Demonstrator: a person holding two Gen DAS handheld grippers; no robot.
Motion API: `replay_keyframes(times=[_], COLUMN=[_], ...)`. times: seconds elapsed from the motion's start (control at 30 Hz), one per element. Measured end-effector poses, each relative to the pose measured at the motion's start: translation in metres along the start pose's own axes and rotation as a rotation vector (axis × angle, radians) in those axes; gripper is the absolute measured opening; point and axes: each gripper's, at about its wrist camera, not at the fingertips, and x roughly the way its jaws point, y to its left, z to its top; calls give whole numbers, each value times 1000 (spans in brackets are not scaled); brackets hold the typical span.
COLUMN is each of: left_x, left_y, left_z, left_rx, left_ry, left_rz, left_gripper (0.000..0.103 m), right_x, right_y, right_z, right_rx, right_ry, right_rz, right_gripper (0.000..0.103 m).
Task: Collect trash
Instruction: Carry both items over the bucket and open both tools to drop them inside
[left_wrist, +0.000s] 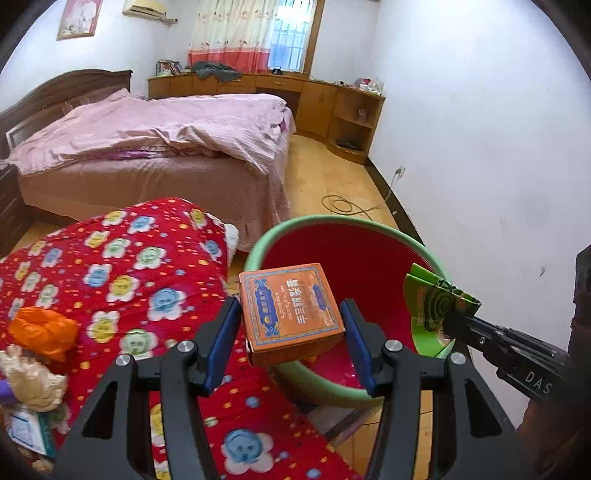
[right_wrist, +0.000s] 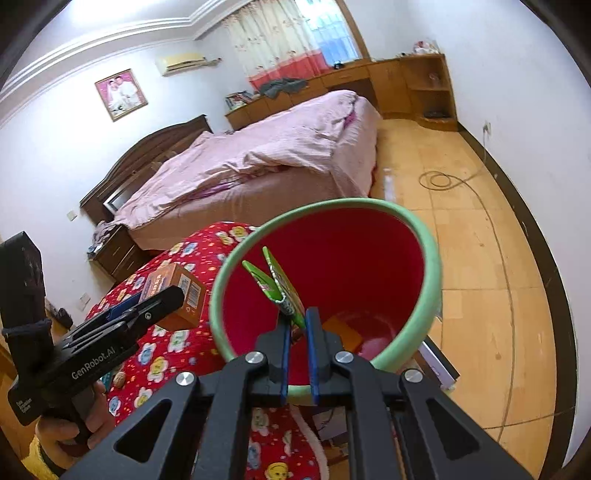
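A red bin with a green rim (left_wrist: 347, 221) stands on the floor beside a red quilt. My left gripper (left_wrist: 291, 306) is shut on a small orange box (left_wrist: 295, 295), its blue pads (left_wrist: 225, 332) pressing on both sides, and holds it over the bin's near left rim. My right gripper (right_wrist: 297, 321) is shut on a flattened green carton (right_wrist: 277, 280) with a coil picture, held above the bin's (right_wrist: 432, 258) opening. Each view shows the other hand: the right gripper (left_wrist: 461, 321) with the green carton (left_wrist: 424, 306), and the left gripper (right_wrist: 147, 302) with the orange box (right_wrist: 184, 295). Something orange (right_wrist: 343, 332) lies at the bin's bottom.
The red flowered quilt (left_wrist: 129, 266) carries an orange bag (left_wrist: 44, 328), a crumpled beige wad (left_wrist: 33, 380) and a white-blue box (left_wrist: 29, 432). Behind stands a bed with pink covers (left_wrist: 166, 129). A cable (left_wrist: 343, 205) coils on the floor; a white wall (left_wrist: 480, 166) runs along the right.
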Motion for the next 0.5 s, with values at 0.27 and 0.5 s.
replay_keyframes(times=[0.27, 0.5], left_x=[26, 28], left_y=[-10, -13], left_z=[-1, 0], left_rx=[5, 13], left_ry=[65, 68], left_rz=[-50, -42], left_gripper=[57, 61], right_x=[9, 14], right_y=[-19, -23], right_z=[2, 5], right_rx=[19, 47], right_ry=[29, 46], right_rz=[-29, -35], right_gripper=[10, 11])
